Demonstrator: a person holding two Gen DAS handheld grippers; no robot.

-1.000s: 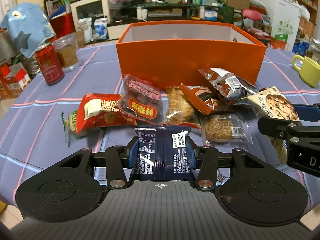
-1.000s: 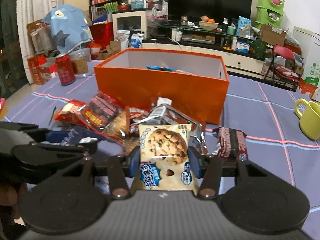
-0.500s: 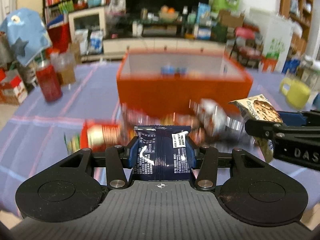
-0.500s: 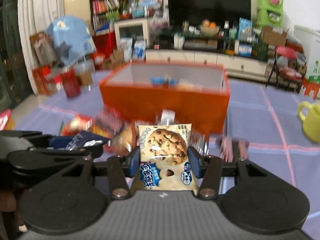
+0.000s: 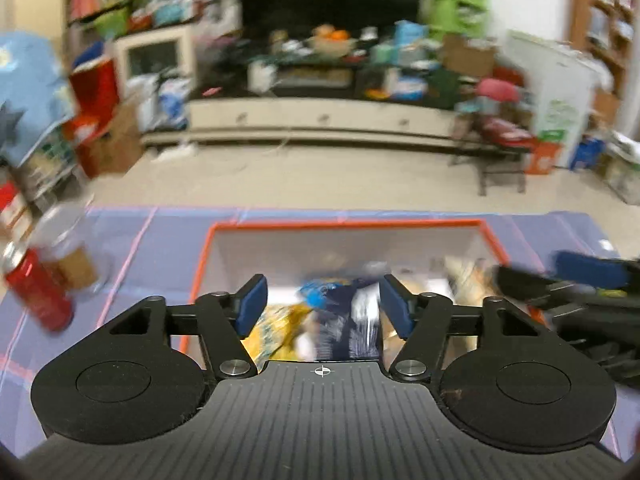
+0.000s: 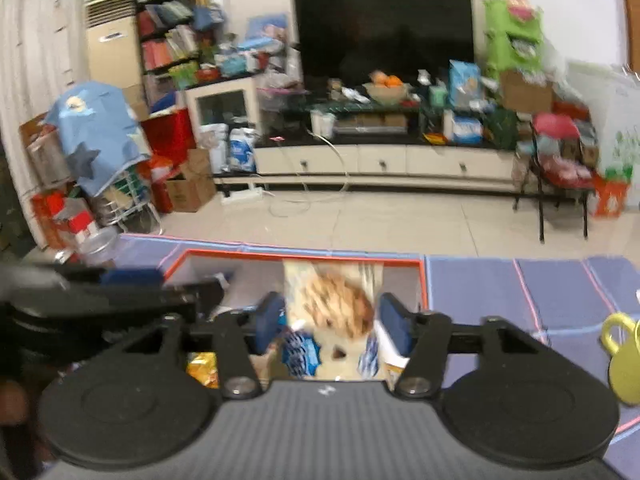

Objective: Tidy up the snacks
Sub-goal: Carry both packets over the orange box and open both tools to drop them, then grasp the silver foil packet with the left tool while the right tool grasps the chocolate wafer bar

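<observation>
Both grippers hover over the orange box [image 5: 344,223], whose white inside holds several packets, one of them yellow [image 5: 276,328]. My left gripper [image 5: 322,304] has its jaws opening; the dark blue snack packet [image 5: 360,320] shows blurred between them, clear of the left pad, over the box. My right gripper [image 6: 332,320] also has its jaws opening, and the chocolate-chip cookie packet [image 6: 336,308] is smeared with motion between the pads above the box [image 6: 304,257]. Each gripper shows at the edge of the other's view.
A red can [image 5: 38,296] and a clear jar [image 5: 72,256] stand left of the box on the blue-purple tablecloth [image 6: 520,292]. A yellow-green mug [image 6: 624,360] sits at the right. Beyond the table's far edge are bare floor and a cluttered TV unit.
Both grippers rose from the snack pile and travelled forward over the orange box. Their jaws have spread wider, and the blue packet and cookie packet have come loose between the pads.
</observation>
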